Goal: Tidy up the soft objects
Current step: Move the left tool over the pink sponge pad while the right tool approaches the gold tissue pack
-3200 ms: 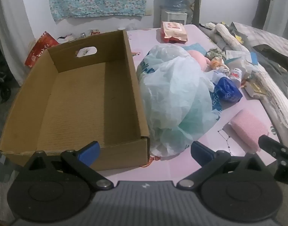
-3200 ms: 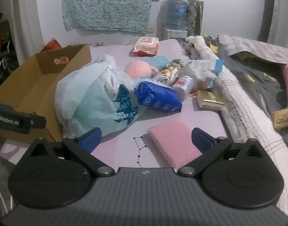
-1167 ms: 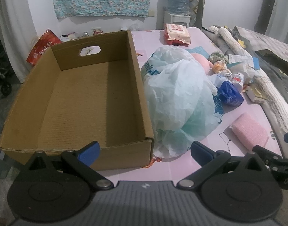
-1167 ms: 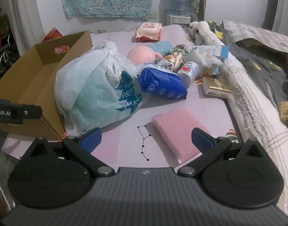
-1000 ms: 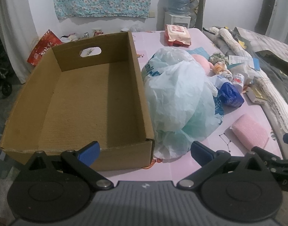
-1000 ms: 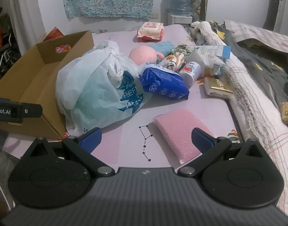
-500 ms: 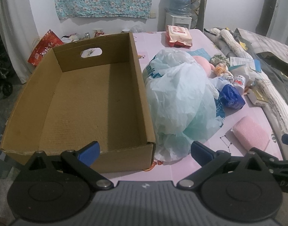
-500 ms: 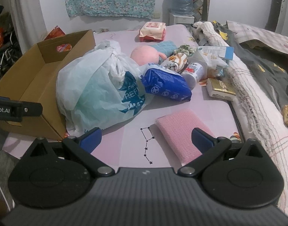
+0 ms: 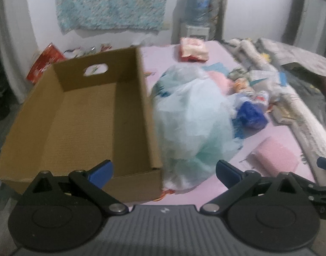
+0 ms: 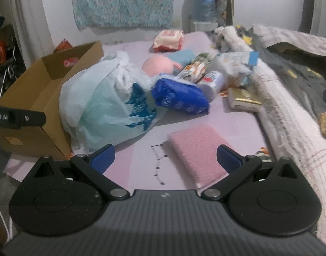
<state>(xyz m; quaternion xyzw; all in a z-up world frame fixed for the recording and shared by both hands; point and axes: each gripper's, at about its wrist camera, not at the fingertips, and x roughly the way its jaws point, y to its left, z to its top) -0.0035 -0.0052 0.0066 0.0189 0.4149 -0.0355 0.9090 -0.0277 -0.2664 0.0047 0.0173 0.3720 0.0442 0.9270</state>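
An empty cardboard box [image 9: 84,115] lies on the left of the pink mat, also visible as a box [image 10: 35,89] in the right wrist view. Beside it bulges a pale green plastic bag [image 9: 195,123], the same bag [image 10: 107,102] tied at the top. A pink sponge pad [image 10: 197,149] lies flat just ahead of my right gripper [image 10: 165,160], which is open and holds nothing. My left gripper [image 9: 164,171] is open too, hovering before the box's near corner and the bag. A blue soft pack [image 10: 180,98] and a pink plush [image 10: 160,66] sit farther back.
Small packets, a white tube [image 10: 212,81] and a gold box [image 10: 244,101] crowd the mat's right side against rolled blankets [image 10: 291,123]. A wipes pack [image 10: 168,38] lies at the far end. A water bottle [image 10: 202,0] stands by the wall.
Both cameras have shifted slightly and the left view is now motion-blurred. The objects on the mat lie where they were; both grippers stay open and empty.
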